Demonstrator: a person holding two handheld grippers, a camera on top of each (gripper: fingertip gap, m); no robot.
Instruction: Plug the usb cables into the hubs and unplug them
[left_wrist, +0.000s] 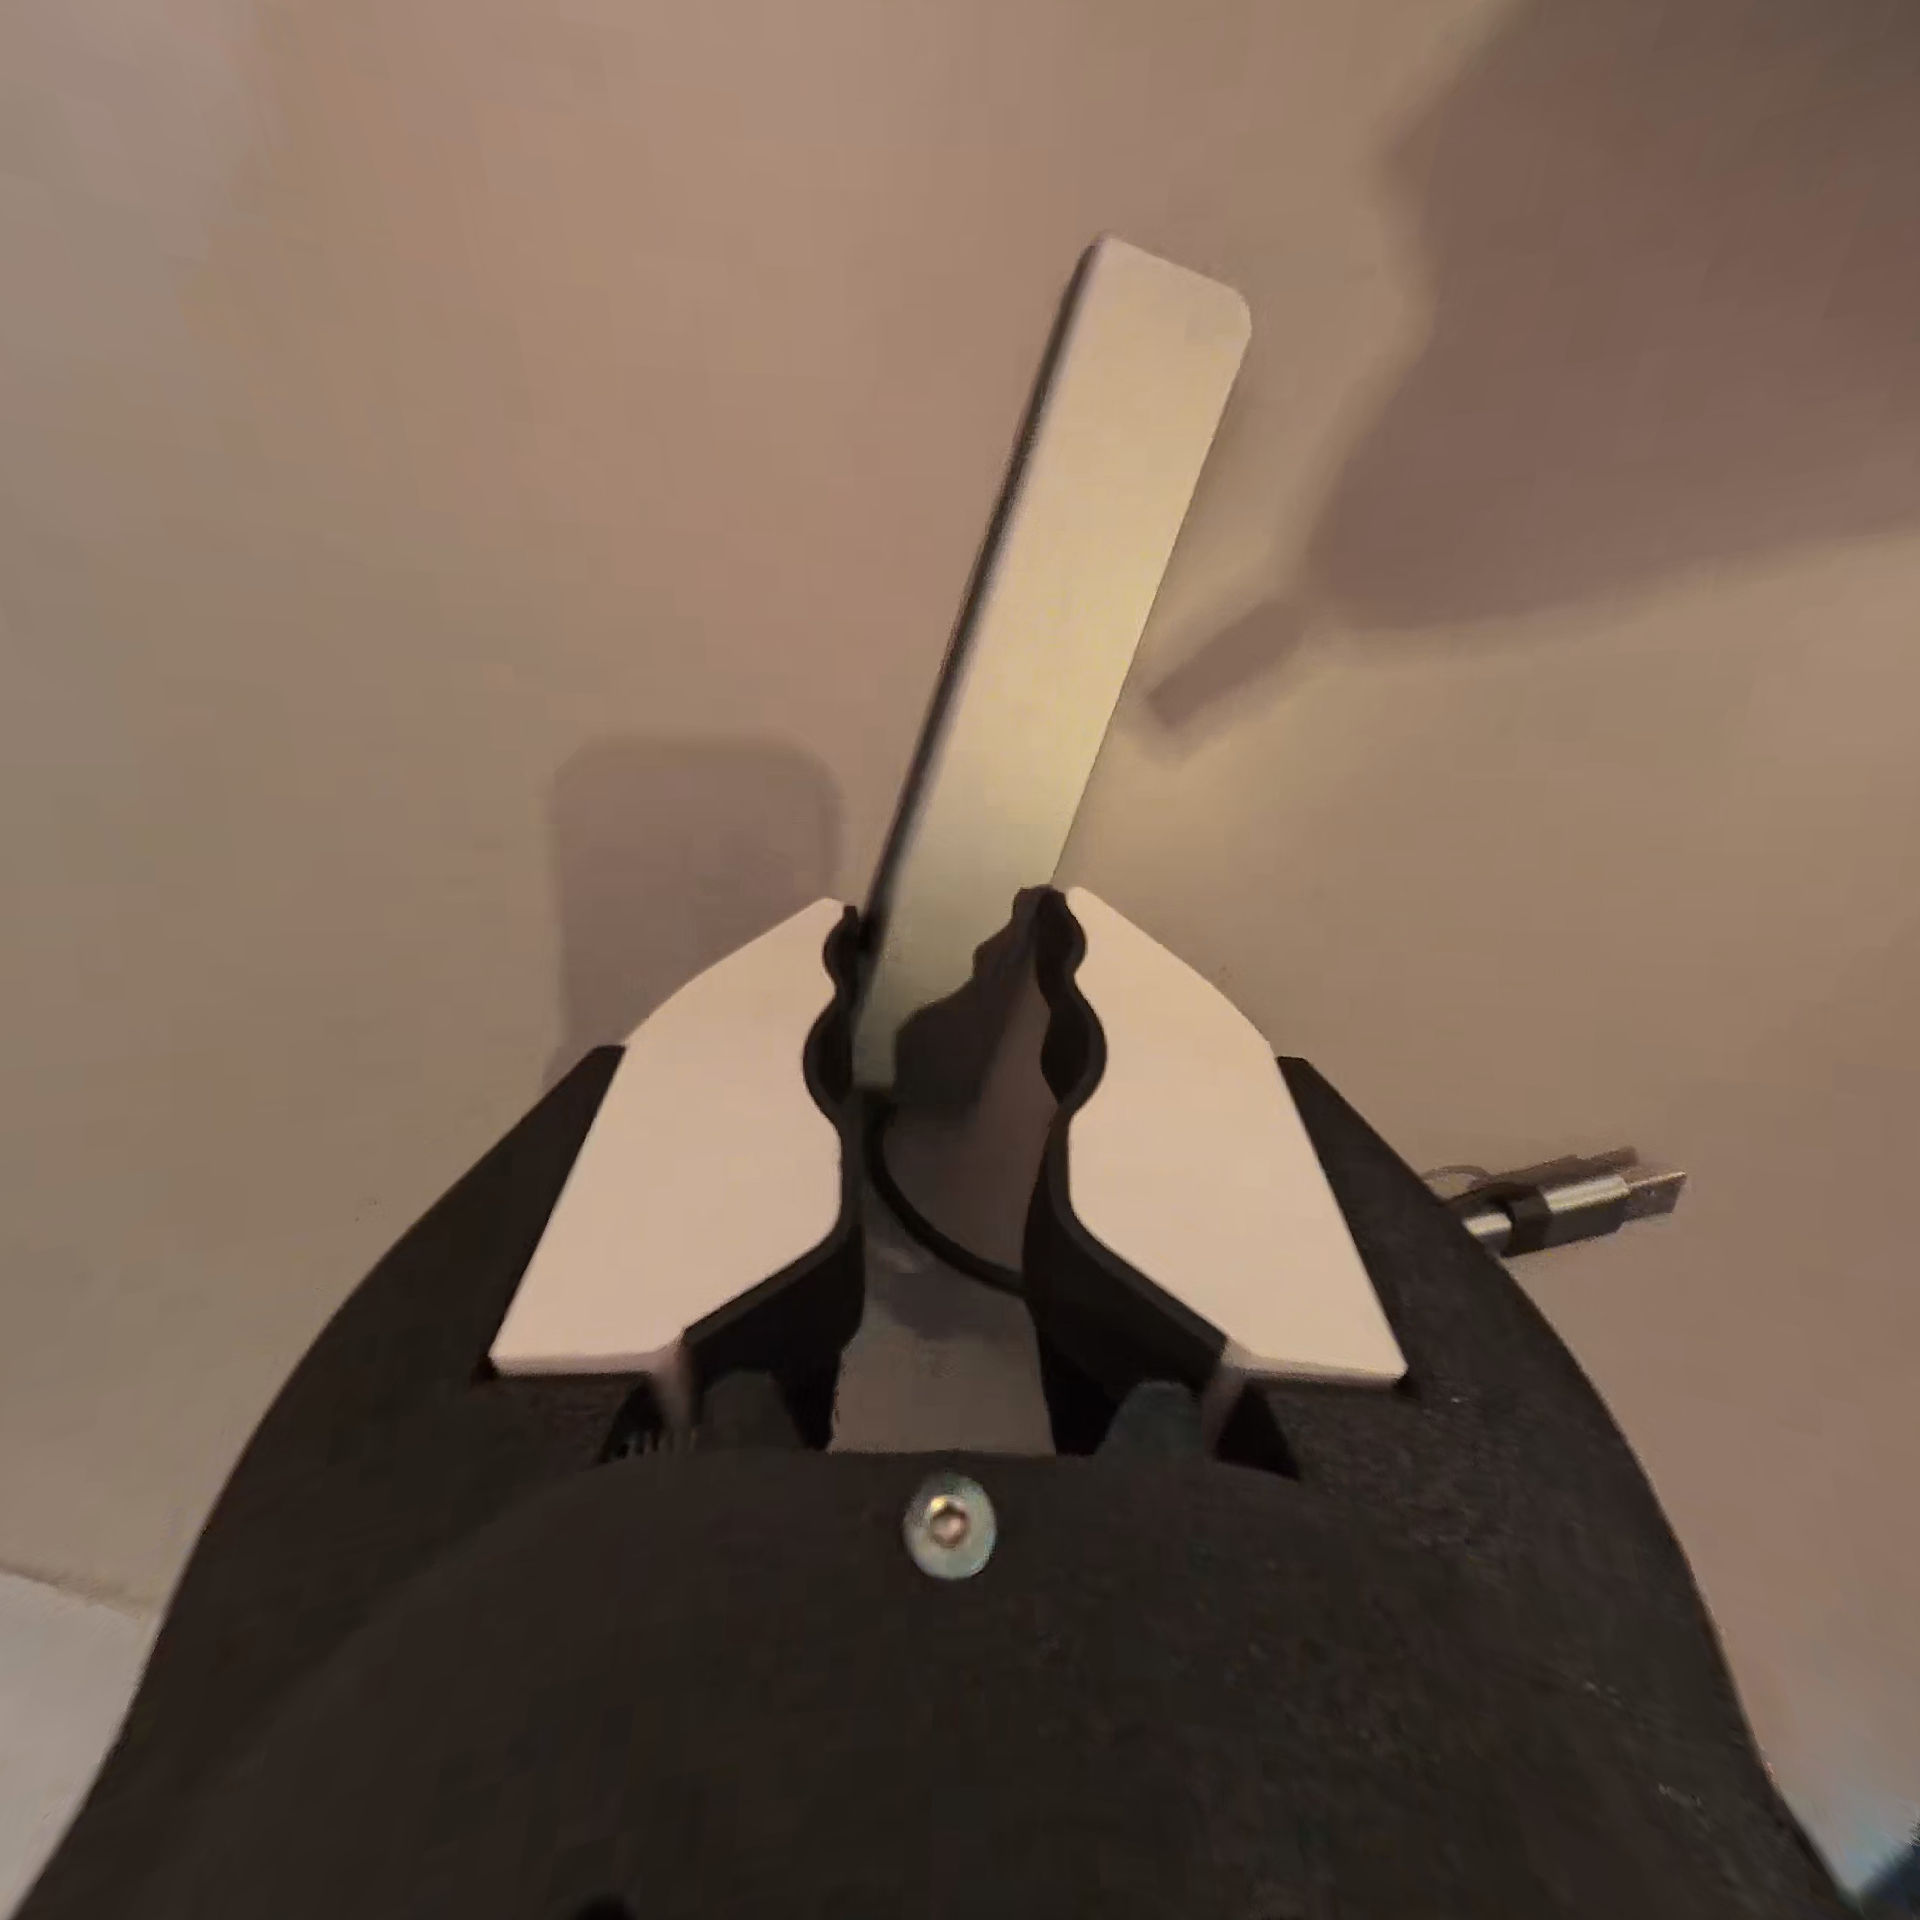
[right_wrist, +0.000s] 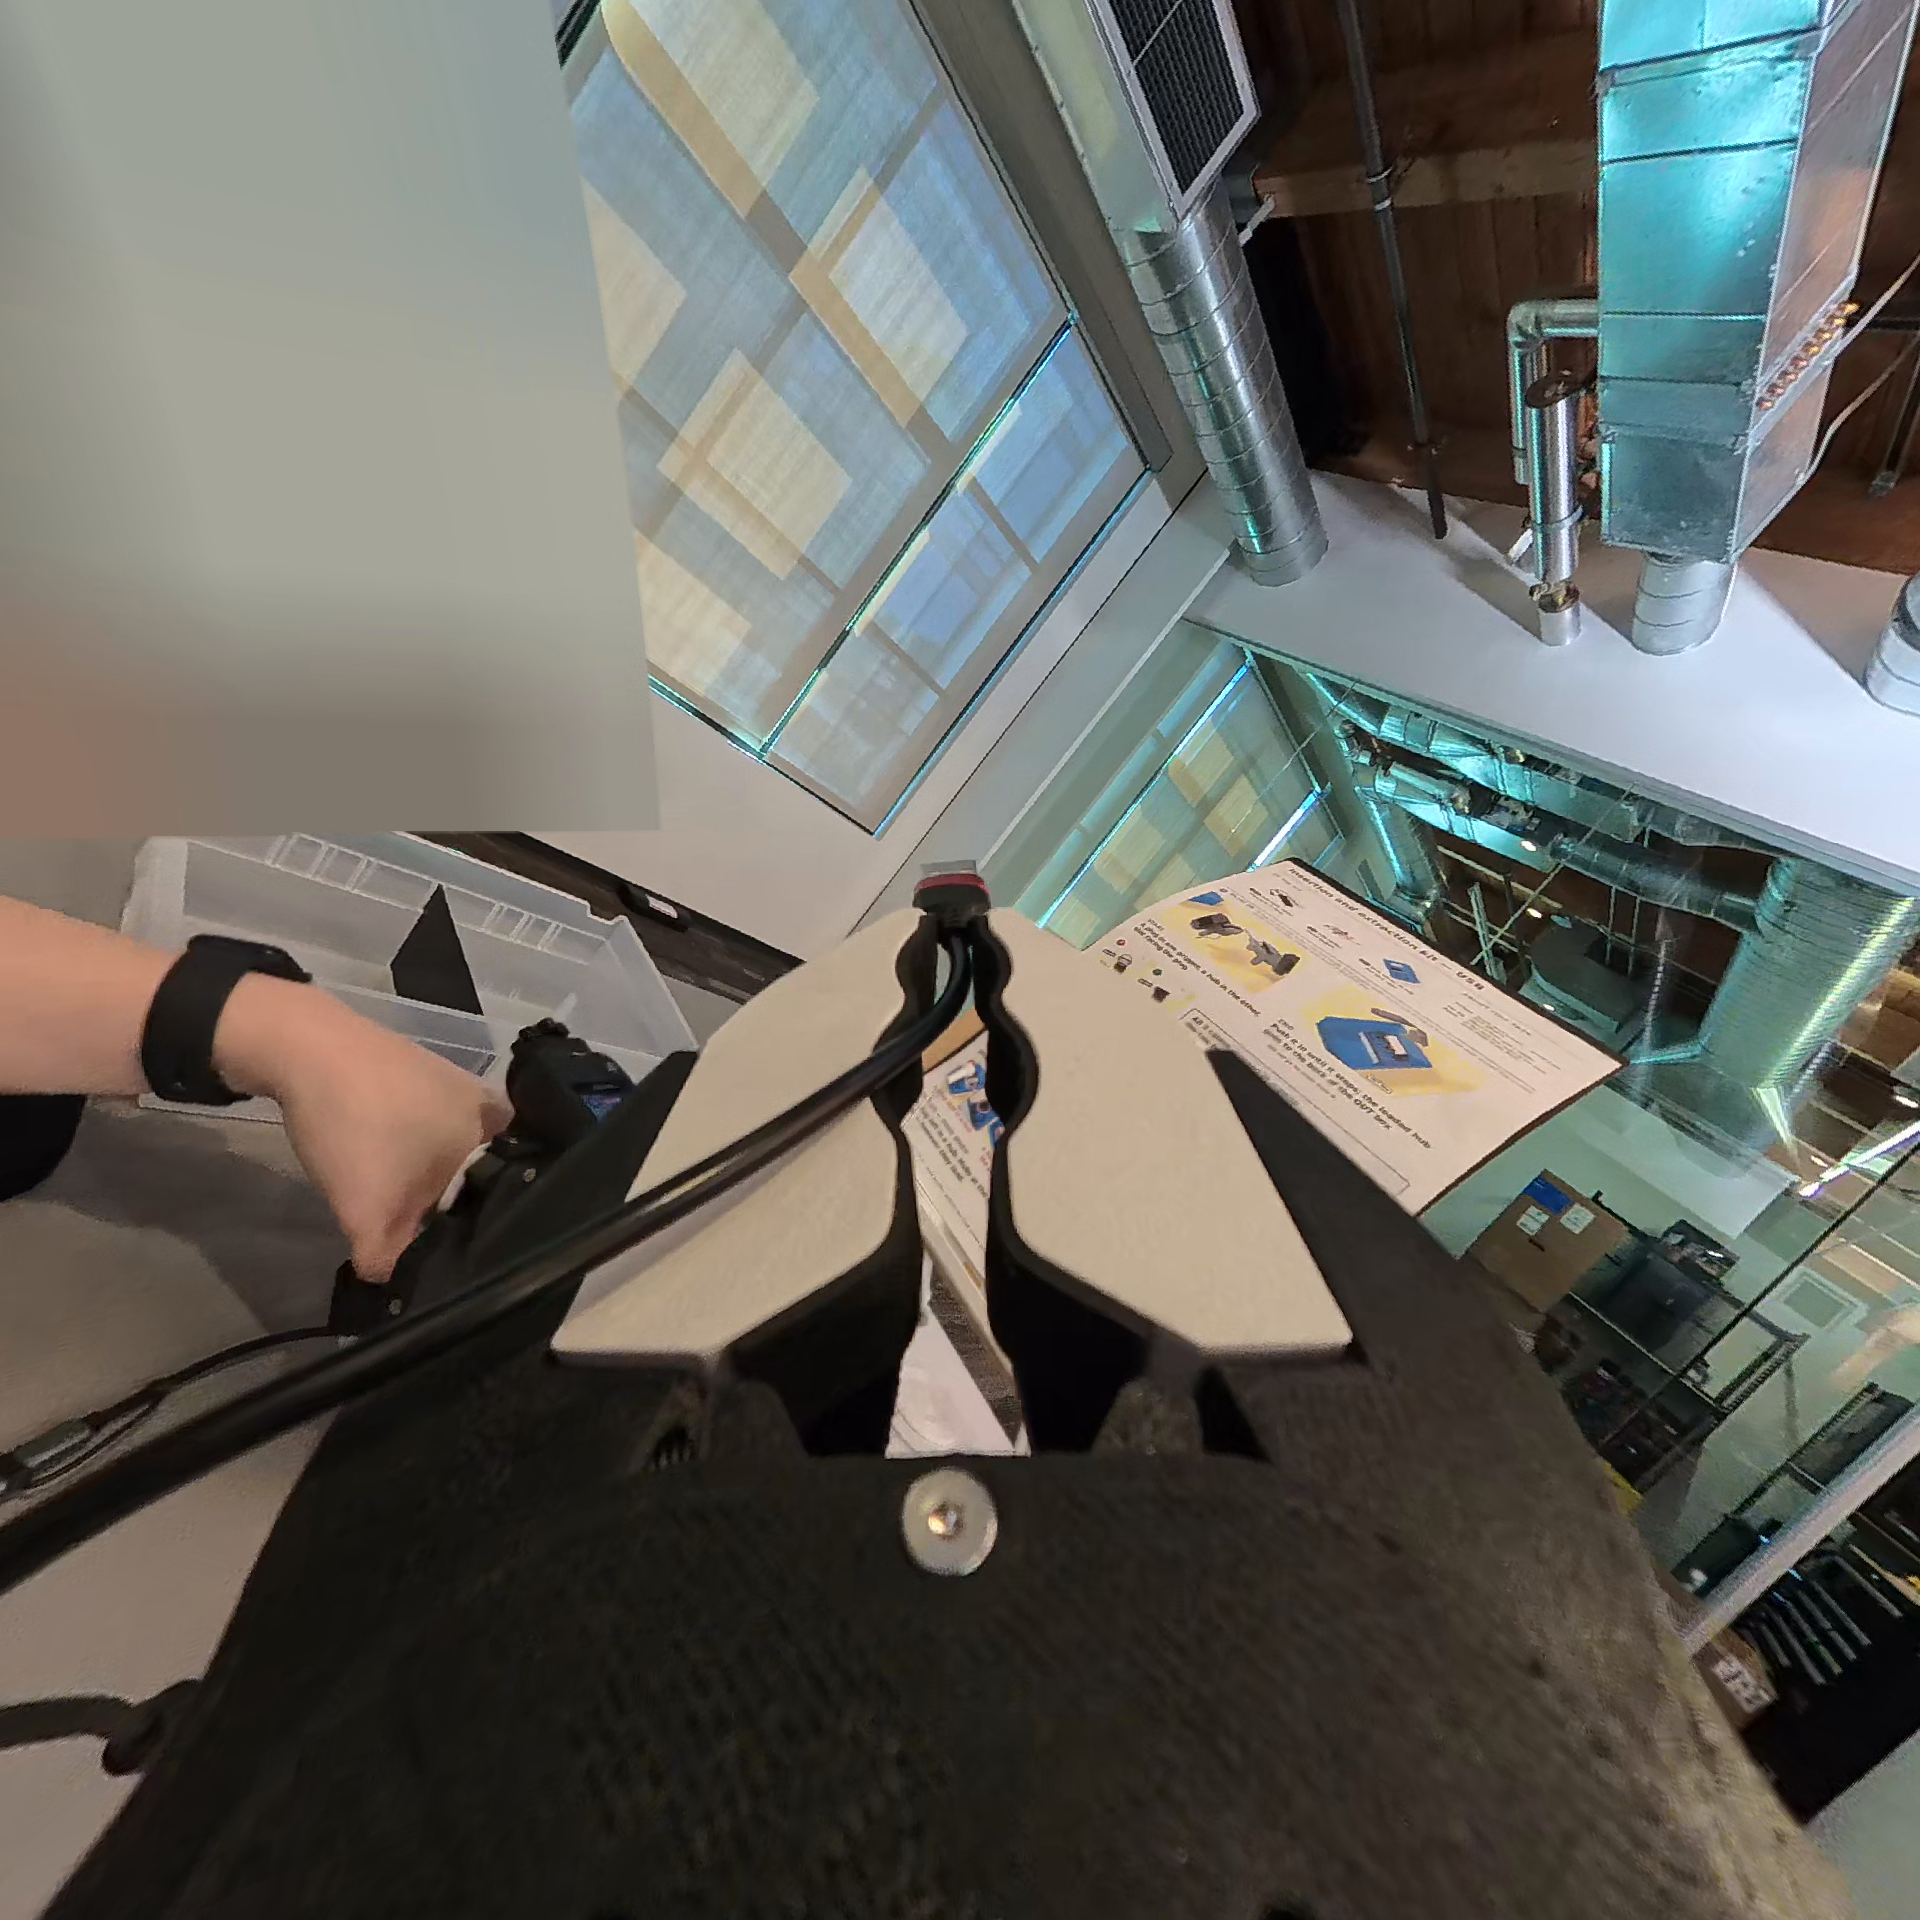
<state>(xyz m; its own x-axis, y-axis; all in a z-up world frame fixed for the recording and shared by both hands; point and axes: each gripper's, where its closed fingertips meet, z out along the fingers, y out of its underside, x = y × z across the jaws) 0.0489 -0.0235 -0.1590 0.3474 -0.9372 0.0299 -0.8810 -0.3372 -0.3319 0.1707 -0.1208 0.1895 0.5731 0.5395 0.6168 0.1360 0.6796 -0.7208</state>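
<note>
My left claw (left_wrist: 951, 914) is clamped on a slim, flat, silver-grey metal hub (left_wrist: 1081, 623), gripping its near end; the hub juts out past the tips toward 12 o'clock, leaning slightly to 1 o'clock. A thin black cord (left_wrist: 925, 1226) curls from the hub's base down between my fingers. Beyond lies the plain beige worktop (left_wrist: 364, 520). At 3 o'clock, just off my right finger, a loose cable end with silver metal plugs (left_wrist: 1558, 1205) rests on that worktop.

My right claw (right_wrist: 951, 914) is pinched narrow on a black USB cable (right_wrist: 727, 1174), just behind its plug with a red collar and metal tip (right_wrist: 948, 883), which pokes out past the tips at 12 o'clock. The cable trails back toward 8 o'clock. At 9 o'clock, a hand wearing a black wristband (right_wrist: 353, 1132) holds the other black claw handle. At 2 o'clock lies a white printed instruction sheet (right_wrist: 1351, 1029).
</note>
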